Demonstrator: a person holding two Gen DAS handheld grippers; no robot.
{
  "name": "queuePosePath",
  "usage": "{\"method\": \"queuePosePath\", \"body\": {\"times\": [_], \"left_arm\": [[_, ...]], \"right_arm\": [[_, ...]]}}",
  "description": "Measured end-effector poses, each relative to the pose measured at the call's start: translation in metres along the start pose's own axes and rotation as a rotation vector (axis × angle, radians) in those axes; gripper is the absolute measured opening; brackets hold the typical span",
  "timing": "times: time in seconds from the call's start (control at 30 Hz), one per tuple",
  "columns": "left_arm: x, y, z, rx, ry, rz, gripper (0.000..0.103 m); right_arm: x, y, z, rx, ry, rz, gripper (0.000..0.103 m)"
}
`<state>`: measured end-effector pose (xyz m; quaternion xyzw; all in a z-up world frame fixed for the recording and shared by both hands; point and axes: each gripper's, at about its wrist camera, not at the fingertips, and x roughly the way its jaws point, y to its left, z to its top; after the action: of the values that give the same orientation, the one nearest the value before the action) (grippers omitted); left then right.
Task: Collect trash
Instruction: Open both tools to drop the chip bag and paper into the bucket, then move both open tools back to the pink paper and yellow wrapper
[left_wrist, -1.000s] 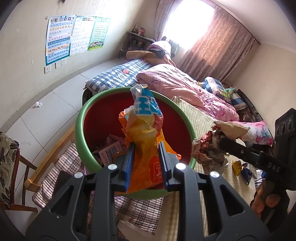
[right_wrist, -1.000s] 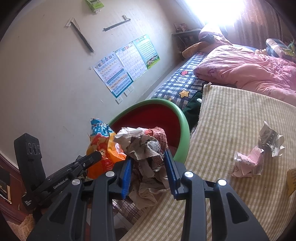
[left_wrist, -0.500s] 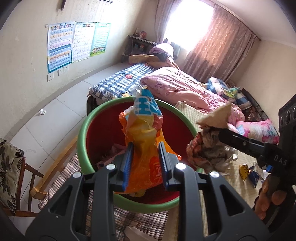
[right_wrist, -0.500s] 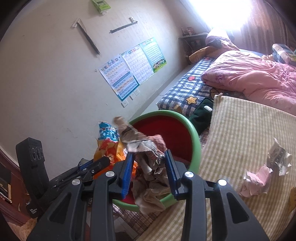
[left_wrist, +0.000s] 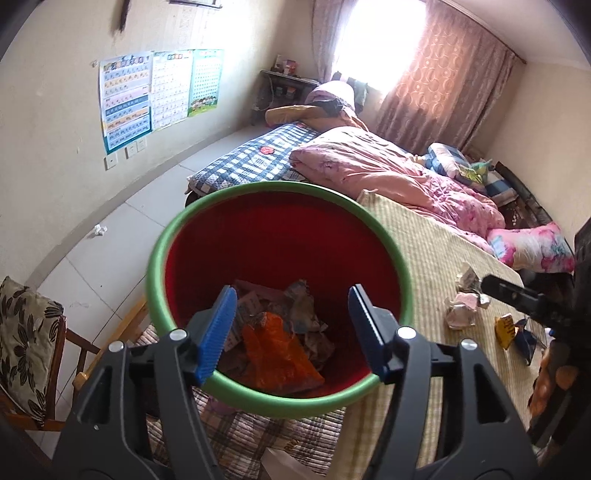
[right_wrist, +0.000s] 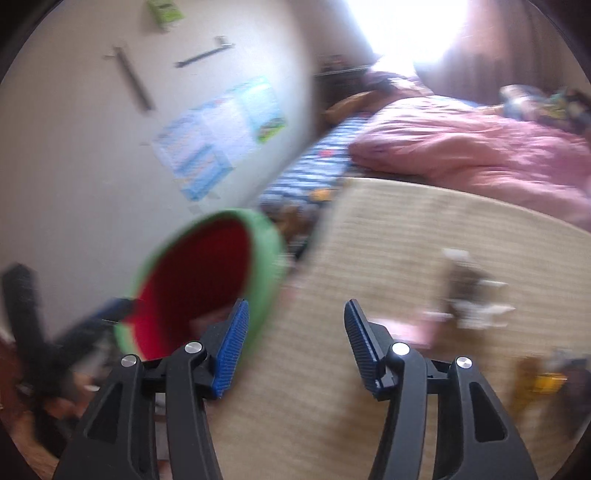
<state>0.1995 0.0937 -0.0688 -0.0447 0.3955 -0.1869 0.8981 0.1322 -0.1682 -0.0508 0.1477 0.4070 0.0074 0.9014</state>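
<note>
The round red bin (left_wrist: 280, 258) holds an orange wrapper (left_wrist: 280, 354) and crumpled paper (left_wrist: 301, 306) — both grippers, left (left_wrist: 290, 332) and right (right_wrist: 295, 347), gape empty.

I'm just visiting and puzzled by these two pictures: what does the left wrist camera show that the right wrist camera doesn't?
Only the left wrist view looks down into the bin: an orange wrapper lies on crumpled paper at the bottom, and a patterned chair cushion sits off to the side. Only the right wrist view, badly blurred, shows a green box high on the wall. Both share the green-rimmed red bin, the straw mat, the pink quilt, and wide-open, empty fingers.
</note>
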Motion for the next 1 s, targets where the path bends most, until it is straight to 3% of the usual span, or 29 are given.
{"method": "queuePosePath", "body": {"times": [0.2,0.3,0.43,0.5,0.53,0.6,0.8,0.9,1.0], "left_arm": [[0.003,-0.035,-0.006,0.036,0.006,-0.050,0.063],[0.010,-0.064,-0.009,0.067,0.028,-0.103,0.067],[0.023,-0.113,-0.015,0.152,0.044,-0.183,0.077],[0.033,-0.135,-0.018,0.181,0.066,-0.211,0.080],[0.038,-0.145,-0.020,0.194,0.073,-0.217,0.080],[0.048,-0.161,-0.022,0.225,0.085,-0.228,0.081],[0.080,-0.197,-0.033,0.346,0.148,-0.229,0.083],[0.101,-0.207,-0.039,0.386,0.196,-0.214,0.084],[0.120,-0.210,-0.044,0.403,0.241,-0.186,0.084]], "right_arm": [[-0.022,-0.093,-0.024,0.053,0.054,-0.261,0.060],[-0.018,-0.111,-0.039,0.048,0.097,-0.275,0.060],[-0.007,-0.120,-0.052,0.020,0.148,-0.252,0.052],[-0.004,-0.121,-0.056,0.013,0.166,-0.226,0.030],[-0.004,-0.123,-0.055,0.013,0.167,-0.214,0.024],[-0.009,-0.122,-0.057,0.017,0.159,-0.183,0.022],[-0.028,-0.115,-0.055,0.024,0.137,-0.075,0.026],[-0.034,-0.119,-0.057,0.028,0.142,-0.026,0.045],[-0.042,-0.125,-0.058,0.044,0.130,-0.009,0.049]]}}
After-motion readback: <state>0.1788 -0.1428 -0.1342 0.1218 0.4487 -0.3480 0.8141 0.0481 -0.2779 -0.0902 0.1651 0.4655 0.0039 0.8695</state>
